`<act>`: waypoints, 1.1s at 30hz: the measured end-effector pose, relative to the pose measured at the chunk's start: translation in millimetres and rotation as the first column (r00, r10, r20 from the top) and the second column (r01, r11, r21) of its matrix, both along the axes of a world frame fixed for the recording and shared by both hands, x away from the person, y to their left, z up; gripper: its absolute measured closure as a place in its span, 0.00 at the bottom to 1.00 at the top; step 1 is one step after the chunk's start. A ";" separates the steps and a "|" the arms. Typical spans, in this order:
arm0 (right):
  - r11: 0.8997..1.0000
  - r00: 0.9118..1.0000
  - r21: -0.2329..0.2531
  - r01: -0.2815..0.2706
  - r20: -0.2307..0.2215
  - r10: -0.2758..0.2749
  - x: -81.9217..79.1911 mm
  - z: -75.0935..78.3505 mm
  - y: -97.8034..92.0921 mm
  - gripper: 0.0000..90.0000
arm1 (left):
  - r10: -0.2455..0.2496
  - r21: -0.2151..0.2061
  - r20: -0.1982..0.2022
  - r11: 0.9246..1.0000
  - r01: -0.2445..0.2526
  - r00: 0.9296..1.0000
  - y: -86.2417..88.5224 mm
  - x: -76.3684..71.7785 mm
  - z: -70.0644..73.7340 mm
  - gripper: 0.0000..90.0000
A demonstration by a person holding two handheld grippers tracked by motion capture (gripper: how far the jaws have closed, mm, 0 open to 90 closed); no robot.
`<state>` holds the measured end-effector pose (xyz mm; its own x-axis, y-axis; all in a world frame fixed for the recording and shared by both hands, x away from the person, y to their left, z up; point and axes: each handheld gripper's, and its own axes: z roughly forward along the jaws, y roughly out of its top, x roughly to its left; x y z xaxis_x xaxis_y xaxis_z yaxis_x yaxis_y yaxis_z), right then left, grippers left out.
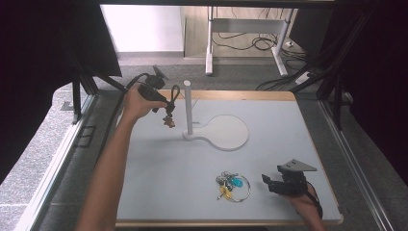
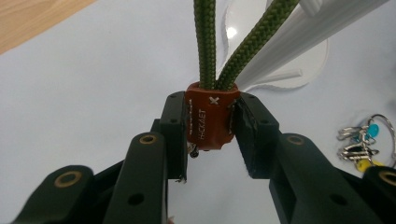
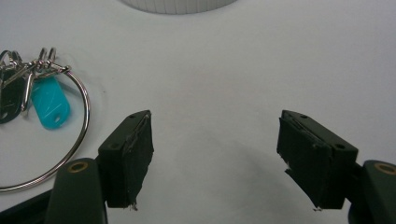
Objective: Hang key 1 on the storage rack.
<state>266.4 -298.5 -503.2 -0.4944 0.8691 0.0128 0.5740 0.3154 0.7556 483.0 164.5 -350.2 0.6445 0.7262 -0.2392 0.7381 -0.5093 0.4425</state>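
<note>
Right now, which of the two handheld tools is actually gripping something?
The left tool: its jaws are clamped on the brown tag of a green cord loop. The right tool stands wide open over bare table.

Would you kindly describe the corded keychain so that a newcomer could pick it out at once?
Start at the white stand, with its upright post, near the far middle of the table. Just left of the post, the left hand-held gripper holds the keychain by its reddish-brown tag. Unlike the key ring of metal keys and blue tag lying near the right hand-held gripper, it has a green cord loop.
</note>
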 end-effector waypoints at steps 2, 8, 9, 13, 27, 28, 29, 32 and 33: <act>1.000 1.000 -0.002 0.002 0.000 -0.002 -0.1 -0.1 -0.3 0.30 | -0.003 -0.007 -0.006 1.000 0.003 1.000 4.4 1.4 2.2 0.74; 1.000 1.000 -0.010 0.003 -0.003 -0.003 -0.7 -1.3 -0.6 0.30 | -0.043 -0.042 -0.036 0.998 0.041 0.998 16.2 11.7 6.0 0.74; 1.000 1.000 -0.012 0.005 -0.003 -0.005 -1.1 -1.5 -0.8 0.30 | -0.056 -0.043 -0.043 0.998 0.054 0.997 16.2 13.6 6.0 0.74; 1.000 1.000 -0.016 0.014 -0.001 -0.014 -4.7 -0.6 -2.1 0.30 | -0.103 -0.068 -0.064 0.993 0.098 0.993 15.7 21.7 6.5 0.74; 0.999 0.999 -0.034 0.034 0.000 -0.034 -13.7 -0.9 -2.9 0.30 | -0.210 -0.078 -0.108 0.976 0.202 0.972 9.8 31.8 0.6 0.74; 0.999 1.000 -0.034 0.031 -0.002 -0.032 -13.7 -0.9 -2.4 0.30 | -0.219 -0.074 -0.109 0.974 0.212 0.970 9.1 31.3 -0.2 0.74; 0.999 1.000 -0.033 0.031 -0.003 -0.031 -13.6 -0.9 -1.9 0.30 | -0.221 -0.068 -0.113 0.974 0.214 0.969 8.0 30.4 -0.6 0.74; 0.999 1.000 -0.035 0.027 -0.003 -0.027 -12.7 -1.3 -1.1 0.30 | -0.222 -0.062 -0.104 0.974 0.217 0.969 7.0 27.3 -2.6 0.74; 0.999 1.000 -0.035 0.025 -0.002 -0.026 -12.3 -1.3 -1.0 0.30 | -0.216 -0.055 -0.095 0.976 0.211 0.972 6.7 25.9 -3.1 0.74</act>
